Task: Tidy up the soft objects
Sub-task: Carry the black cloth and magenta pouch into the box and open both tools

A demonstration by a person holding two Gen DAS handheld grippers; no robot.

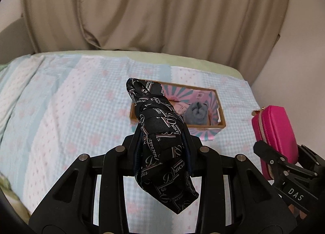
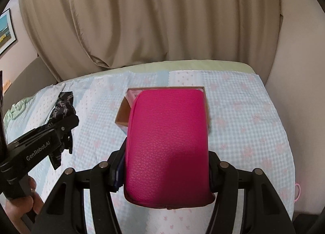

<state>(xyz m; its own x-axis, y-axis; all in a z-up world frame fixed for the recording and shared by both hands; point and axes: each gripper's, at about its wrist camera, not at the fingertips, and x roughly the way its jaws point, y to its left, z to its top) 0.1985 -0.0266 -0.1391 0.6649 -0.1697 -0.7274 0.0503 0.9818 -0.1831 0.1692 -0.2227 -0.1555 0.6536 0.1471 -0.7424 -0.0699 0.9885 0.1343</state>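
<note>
My left gripper (image 1: 162, 142) is shut on a black printed cloth bundle (image 1: 160, 124) and holds it above the bed. Behind it lies an open cardboard box (image 1: 221, 112) with a pink and teal lining and a grey soft item (image 1: 197, 114) inside. My right gripper (image 2: 166, 160) is shut on a bright pink zip pouch (image 2: 168, 136), held above the box (image 2: 122, 114) and hiding most of it. The pouch (image 1: 274, 134) also shows at the right of the left wrist view. The left gripper (image 2: 67, 126) with the black cloth (image 2: 63, 106) shows at the left of the right wrist view.
The bed has a light blue and white checked cover (image 1: 61, 112) with pink motifs. A beige curtain (image 1: 142, 10) hangs behind the bed. A framed picture (image 2: 6, 32) hangs on the left wall. Green fabric (image 2: 16, 110) lies at the bed's left edge.
</note>
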